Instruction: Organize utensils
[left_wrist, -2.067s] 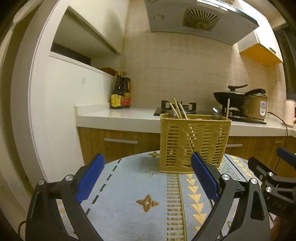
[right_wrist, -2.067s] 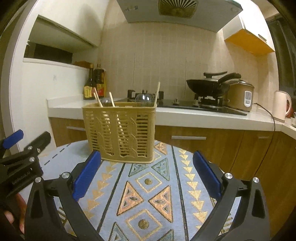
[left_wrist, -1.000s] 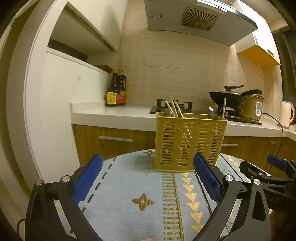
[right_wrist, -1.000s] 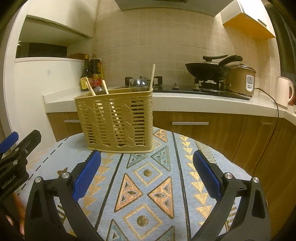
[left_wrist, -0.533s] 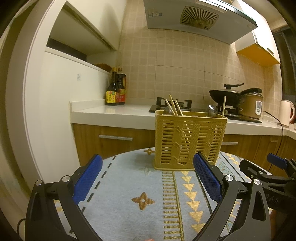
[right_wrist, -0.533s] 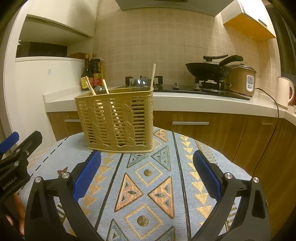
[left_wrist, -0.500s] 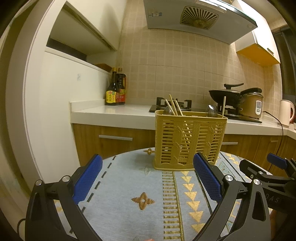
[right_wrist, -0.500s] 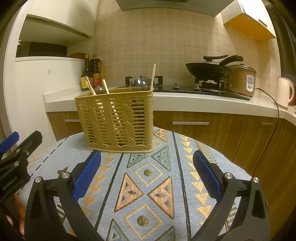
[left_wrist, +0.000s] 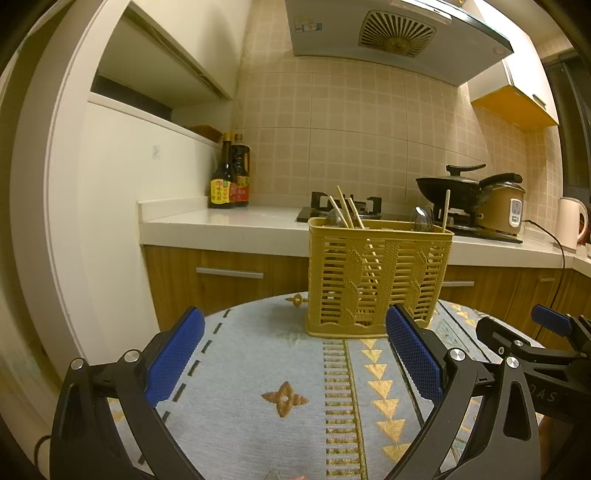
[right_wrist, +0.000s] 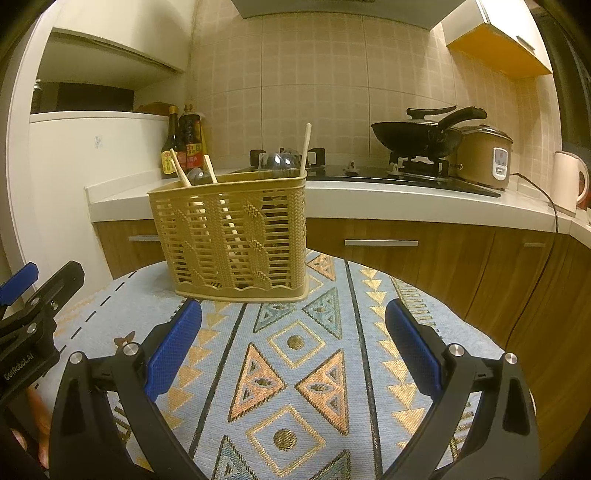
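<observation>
Left wrist: left gripper (left_wrist: 293, 350) was spread wide, empty, above the tablecloth (left_wrist: 258, 369). Basket (left_wrist: 376, 280) stood at the cloth's far edge; chopsticks (left_wrist: 347, 216) poked out, spoon bowls hard to make out.

Right wrist: right gripper (right_wrist: 293, 347) was spread, empty. Basket (right_wrist: 236, 236) sat ahead-left; contents mostly hidden by the slats.
</observation>
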